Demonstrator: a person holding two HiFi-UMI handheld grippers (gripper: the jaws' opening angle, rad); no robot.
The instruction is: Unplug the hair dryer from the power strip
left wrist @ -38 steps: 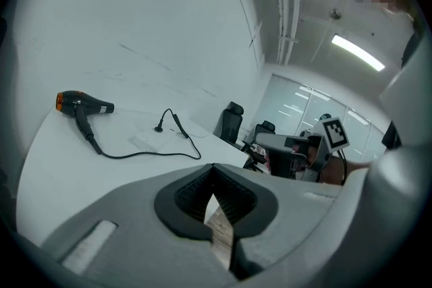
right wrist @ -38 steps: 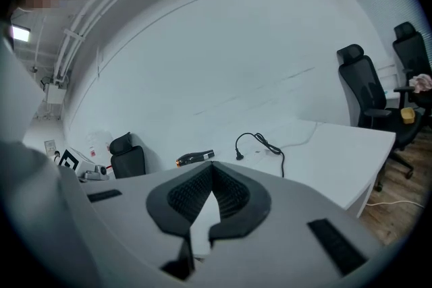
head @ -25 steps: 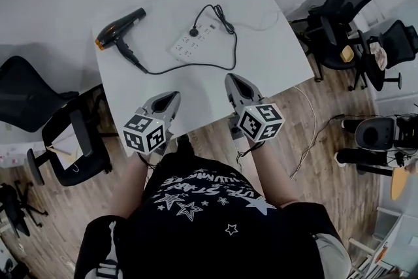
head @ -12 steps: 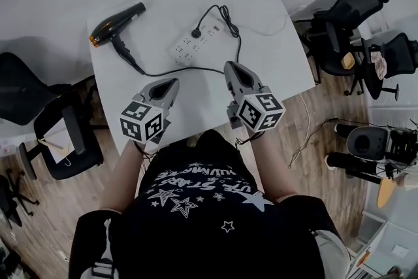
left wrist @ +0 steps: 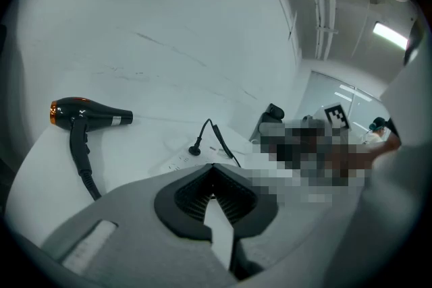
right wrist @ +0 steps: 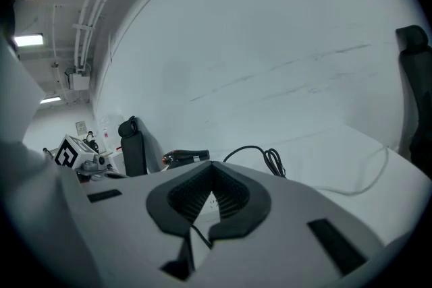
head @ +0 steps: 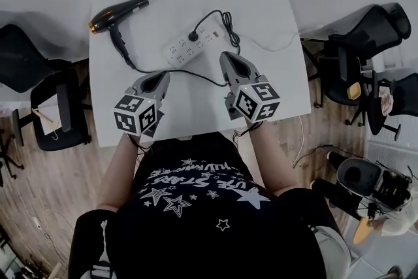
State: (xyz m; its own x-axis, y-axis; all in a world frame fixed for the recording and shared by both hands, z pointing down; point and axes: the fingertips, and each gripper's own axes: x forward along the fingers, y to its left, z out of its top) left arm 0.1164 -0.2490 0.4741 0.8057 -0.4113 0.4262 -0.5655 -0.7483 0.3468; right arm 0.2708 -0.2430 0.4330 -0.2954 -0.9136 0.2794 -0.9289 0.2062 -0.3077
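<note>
- The black hair dryer with the orange tip [head: 117, 15] lies on its side at about 10 o'clock on the white table [head: 196, 111], with the orange end toward the left edge.
- Its black cord [head: 183, 73] drops from the handle toward 6, sweeps over toward 3, then loops back up to a black plug [head: 194, 34]. That plug is seated in the white power strip [head: 196, 42], so nothing's unplugged yet.
- The strip sits slanted, a little past the table's middle toward 12 and well apart from the dryer.
- My left gripper [head: 151, 83] hangs around 7 o'clock from the strip. Its tongs are pressed together with nothing in them, and the tip is near the cord.
- My right gripper [head: 230, 62] is at 4 o'clock from the strip, just beside it. Its tongs are also pressed together and empty.
- Further out, there are black office chairs at 3 [head: 366, 36] and 9 [head: 26, 68], standing on a wood floor [head: 52, 193].
</note>
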